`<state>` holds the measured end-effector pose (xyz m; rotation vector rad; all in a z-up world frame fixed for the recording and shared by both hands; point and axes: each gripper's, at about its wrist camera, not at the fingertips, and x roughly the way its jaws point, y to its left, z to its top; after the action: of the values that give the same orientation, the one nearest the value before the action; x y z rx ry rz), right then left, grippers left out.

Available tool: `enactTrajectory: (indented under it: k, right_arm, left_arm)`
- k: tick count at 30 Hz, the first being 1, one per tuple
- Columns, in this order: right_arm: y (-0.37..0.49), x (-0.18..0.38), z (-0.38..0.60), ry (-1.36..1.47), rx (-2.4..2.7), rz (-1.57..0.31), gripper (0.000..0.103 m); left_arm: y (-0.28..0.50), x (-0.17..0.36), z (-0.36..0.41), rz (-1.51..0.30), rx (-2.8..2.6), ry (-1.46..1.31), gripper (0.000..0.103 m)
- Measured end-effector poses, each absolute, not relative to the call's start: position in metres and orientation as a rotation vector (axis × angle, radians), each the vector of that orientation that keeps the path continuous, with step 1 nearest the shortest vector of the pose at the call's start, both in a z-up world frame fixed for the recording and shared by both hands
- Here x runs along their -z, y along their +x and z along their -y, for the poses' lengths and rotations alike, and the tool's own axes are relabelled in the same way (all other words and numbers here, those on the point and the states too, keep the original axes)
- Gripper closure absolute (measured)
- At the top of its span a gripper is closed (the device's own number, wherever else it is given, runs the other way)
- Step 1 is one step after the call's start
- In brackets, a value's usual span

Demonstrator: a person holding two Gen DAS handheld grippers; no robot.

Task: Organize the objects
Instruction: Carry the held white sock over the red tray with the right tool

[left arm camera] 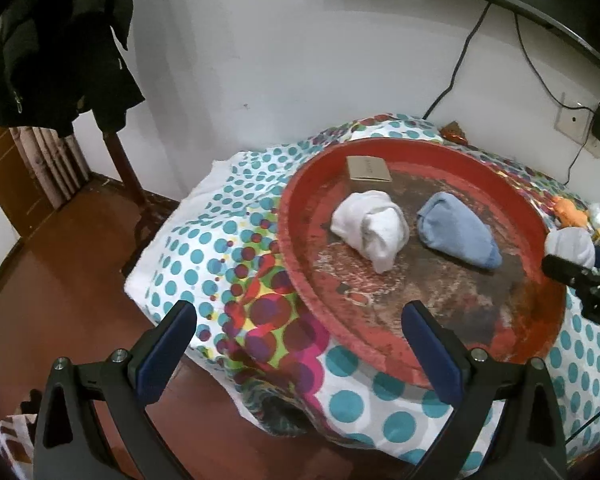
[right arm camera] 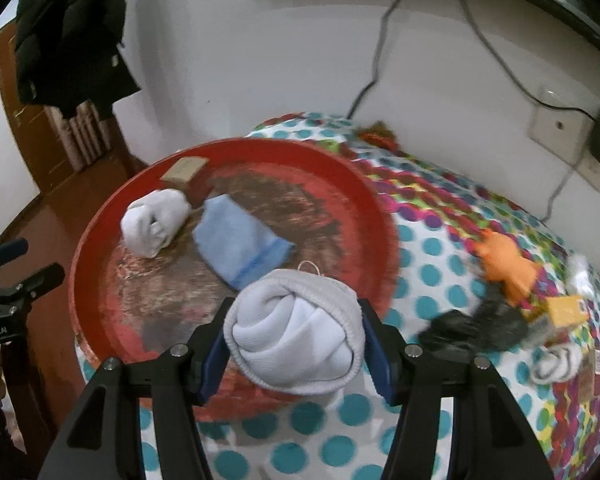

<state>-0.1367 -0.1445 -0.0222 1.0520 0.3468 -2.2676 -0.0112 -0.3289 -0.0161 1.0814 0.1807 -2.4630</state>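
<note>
From the left wrist view, our left gripper hangs wide apart and holds nothing, poised over the near rim of the red tray that sits on the dotted bedspread. Inside the tray lie a white sock roll, a blue sock roll just beside it, and a small tan box toward the far rim. At the right edge we see the right gripper coming in with a pale bundle.

From the right wrist view, our right gripper is clamped on a white rolled sock, held above the tray's near edge. The open patch of tray floor lies in front of the blue roll, so we judge the step in hand to be placing this sock there. To do it well, we should carry it fully past the rim, lower it until it rests on the tray floor, and only then part the fingers, keeping clear of the blue roll so as not to nudge it. An orange toy, a dark bundle and another white sock wait on the bedspread to the right, somewhat blurred.
</note>
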Motion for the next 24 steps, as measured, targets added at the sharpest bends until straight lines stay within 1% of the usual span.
enactTrajectory:
  k: [13,24]
  right_arm:
    - [-0.123,0.042,0.2,1.072,2.157,-0.43,0.043]
    - [-0.117,0.058,0.22,1.106,2.102,-0.46,0.043]
  left_arm:
    - [-0.007,0.02,0.346,-0.221,2.425,1.092,0.001]
    - [-0.009,0.024,0.348,-0.234,2.42,1.106,0.0]
